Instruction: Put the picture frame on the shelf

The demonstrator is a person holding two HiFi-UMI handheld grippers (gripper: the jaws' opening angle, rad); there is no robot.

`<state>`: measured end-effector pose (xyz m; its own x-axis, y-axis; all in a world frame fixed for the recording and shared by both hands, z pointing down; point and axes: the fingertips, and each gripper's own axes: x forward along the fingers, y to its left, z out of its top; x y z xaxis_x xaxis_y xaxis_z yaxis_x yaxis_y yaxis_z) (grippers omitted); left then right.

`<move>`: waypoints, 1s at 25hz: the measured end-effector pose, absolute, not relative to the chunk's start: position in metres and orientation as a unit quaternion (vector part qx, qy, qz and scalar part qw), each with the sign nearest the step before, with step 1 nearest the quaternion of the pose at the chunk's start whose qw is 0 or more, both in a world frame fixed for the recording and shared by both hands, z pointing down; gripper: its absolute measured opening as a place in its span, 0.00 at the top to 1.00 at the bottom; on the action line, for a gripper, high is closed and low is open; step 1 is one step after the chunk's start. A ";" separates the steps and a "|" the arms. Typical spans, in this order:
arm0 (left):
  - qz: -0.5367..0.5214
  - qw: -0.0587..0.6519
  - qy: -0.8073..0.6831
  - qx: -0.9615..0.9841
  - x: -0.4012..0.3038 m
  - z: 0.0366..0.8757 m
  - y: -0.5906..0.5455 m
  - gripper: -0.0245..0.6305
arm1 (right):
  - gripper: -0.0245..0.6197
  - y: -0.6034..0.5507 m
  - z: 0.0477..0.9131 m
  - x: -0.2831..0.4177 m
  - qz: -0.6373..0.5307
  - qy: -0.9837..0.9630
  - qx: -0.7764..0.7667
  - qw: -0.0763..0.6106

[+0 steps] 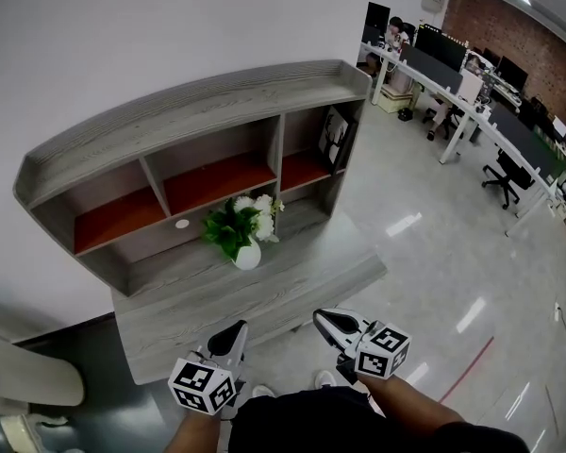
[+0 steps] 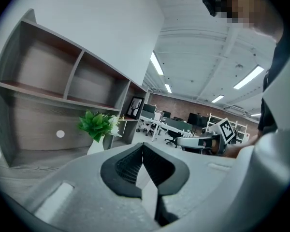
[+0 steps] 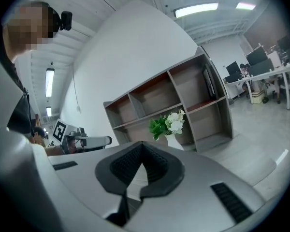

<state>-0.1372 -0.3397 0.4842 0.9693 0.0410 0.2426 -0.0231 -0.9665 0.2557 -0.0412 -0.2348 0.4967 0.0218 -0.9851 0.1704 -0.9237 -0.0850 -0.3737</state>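
Note:
The black picture frame (image 1: 335, 140) leans upright in the right-hand compartment of the grey wooden shelf unit (image 1: 198, 102); it also shows in the left gripper view (image 2: 134, 107) and the right gripper view (image 3: 210, 83). Both grippers hang low in front of the person, well short of the shelf. My left gripper (image 1: 234, 333) is shut with nothing between its pads (image 2: 142, 146). My right gripper (image 1: 323, 321) is shut and empty too (image 3: 141, 145).
A white vase of green and white flowers (image 1: 245, 229) stands on the unit's lower ledge (image 1: 217, 295). A pale chair (image 1: 28, 376) sits at the lower left. Desks with monitors and office chairs (image 1: 505, 173) line the right side across the glossy floor.

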 end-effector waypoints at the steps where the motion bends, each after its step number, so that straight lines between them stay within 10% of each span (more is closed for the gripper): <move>1: 0.124 0.130 0.005 0.984 -0.133 0.485 -0.337 0.95 | 0.94 -0.232 0.496 -0.039 -0.193 0.673 -0.710 0.075; 25: 0.127 0.130 -0.006 0.983 -0.100 0.482 -0.297 0.95 | 0.94 -0.204 0.505 -0.009 -0.199 0.692 -0.690 0.078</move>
